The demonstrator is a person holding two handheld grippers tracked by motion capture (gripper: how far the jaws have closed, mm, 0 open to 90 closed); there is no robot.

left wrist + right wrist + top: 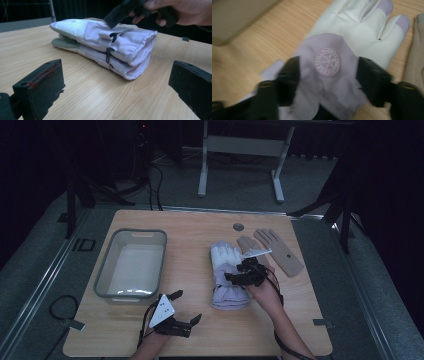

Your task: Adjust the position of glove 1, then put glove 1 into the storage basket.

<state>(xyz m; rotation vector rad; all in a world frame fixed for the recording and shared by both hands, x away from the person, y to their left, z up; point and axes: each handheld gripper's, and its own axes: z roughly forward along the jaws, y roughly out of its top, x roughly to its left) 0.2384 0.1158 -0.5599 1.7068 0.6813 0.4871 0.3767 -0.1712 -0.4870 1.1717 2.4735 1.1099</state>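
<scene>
A pair of white and lilac gloves [227,280] lies stacked one on the other in the middle of the table, cuffs toward me. My right gripper [239,272] hangs over the top glove [352,37], pointing down. Its jaws [328,67] stand apart on either side of the lilac back with the round emblem, and the fabric lies loose between them. In the left gripper view the stack [112,47] lies ahead, with one black jaw of the right gripper [120,12] resting on top of it. My left gripper [187,306] sits near the front edge, open and holding nothing [117,75].
A grey plastic bin [102,280] stands at the left of the table. Two tan gloves [280,251] lie flat at the back right, next to the lilac pair. A small round hole cover [238,227] sits near the far edge.
</scene>
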